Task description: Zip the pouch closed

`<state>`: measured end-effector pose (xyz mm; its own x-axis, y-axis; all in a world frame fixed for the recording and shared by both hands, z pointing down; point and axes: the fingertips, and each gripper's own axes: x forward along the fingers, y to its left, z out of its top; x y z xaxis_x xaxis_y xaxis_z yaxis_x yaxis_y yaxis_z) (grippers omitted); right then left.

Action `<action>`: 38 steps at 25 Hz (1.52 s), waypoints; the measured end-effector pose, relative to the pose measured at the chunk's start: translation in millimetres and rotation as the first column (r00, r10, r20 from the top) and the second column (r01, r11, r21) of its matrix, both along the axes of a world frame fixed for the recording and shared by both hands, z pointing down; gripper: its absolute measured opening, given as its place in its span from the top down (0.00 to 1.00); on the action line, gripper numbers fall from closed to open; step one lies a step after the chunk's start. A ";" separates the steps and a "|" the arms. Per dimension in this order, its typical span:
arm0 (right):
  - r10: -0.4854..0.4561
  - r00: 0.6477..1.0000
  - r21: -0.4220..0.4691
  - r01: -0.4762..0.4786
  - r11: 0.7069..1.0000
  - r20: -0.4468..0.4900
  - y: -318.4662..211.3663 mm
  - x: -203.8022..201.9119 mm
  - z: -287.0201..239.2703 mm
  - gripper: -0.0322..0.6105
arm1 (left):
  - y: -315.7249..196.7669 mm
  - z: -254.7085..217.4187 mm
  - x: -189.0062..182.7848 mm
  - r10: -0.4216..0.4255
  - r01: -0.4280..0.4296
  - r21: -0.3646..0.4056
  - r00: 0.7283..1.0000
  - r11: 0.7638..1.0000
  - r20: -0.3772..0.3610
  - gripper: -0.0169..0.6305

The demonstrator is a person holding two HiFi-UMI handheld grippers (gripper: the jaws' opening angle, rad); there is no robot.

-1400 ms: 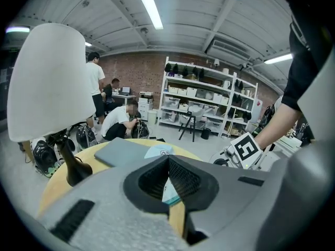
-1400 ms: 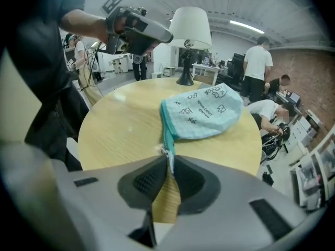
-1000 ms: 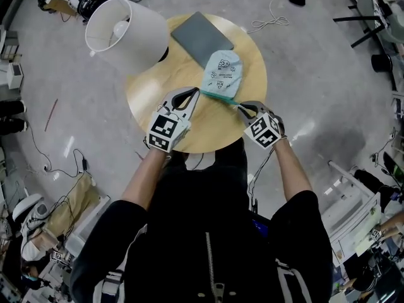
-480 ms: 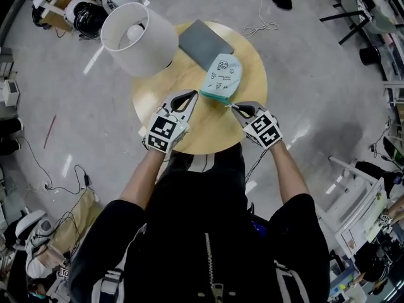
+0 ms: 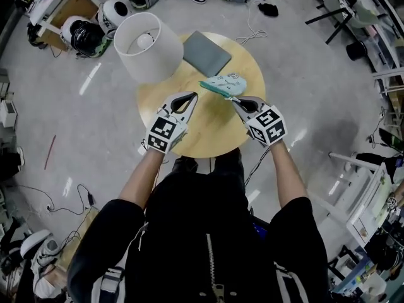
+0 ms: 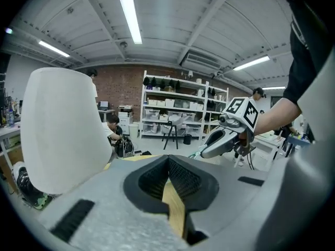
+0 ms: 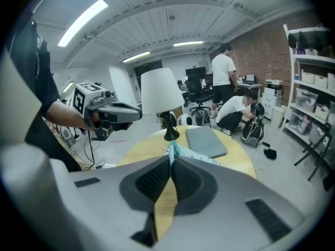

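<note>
The pale blue printed pouch [image 5: 228, 81] with a teal zip edge hangs tilted above the round wooden table [image 5: 208, 131], held by its near end. My right gripper [image 5: 235, 101] is shut on that end; in the right gripper view the teal fabric [image 7: 177, 152] sticks out just past the closed tips [image 7: 170, 159]. My left gripper [image 5: 194, 95] hovers to the left of the pouch, a short gap away, with its tips together and nothing between them [image 6: 168, 159]. What exactly the right pads pinch, zip pull or fabric, is hidden.
A lamp with a white shade [image 5: 145, 46] stands at the table's back left, close to my left gripper. A grey flat case [image 5: 206, 53] lies at the back of the table. Cables and helmets lie on the floor; people work in the background.
My right gripper has lifted the pouch off the table, so it now hangs edge-on instead of lying flat. My left gripper has risen a little beside it.
</note>
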<state>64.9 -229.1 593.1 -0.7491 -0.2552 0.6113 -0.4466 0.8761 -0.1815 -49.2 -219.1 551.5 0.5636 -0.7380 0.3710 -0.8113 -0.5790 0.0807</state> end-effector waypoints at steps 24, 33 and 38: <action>0.213 0.971 0.150 -0.227 0.962 0.104 57.7 -4.5 -103.5 0.93 | 47.3 -68.2 38.7 0.290 -0.278 0.142 0.954 0.950 -0.075 0.96; 0.207 0.970 0.152 -0.225 0.962 0.130 85.1 -0.8 -111.9 0.93 | 76.6 -65.5 74.6 0.441 -0.441 0.062 0.857 0.895 -0.268 0.83; 0.192 0.971 0.146 -0.213 0.966 0.145 96.0 -5.7 -115.5 0.93 | 84.6 -67.4 88.4 0.489 -0.488 0.078 0.828 0.870 -0.274 0.83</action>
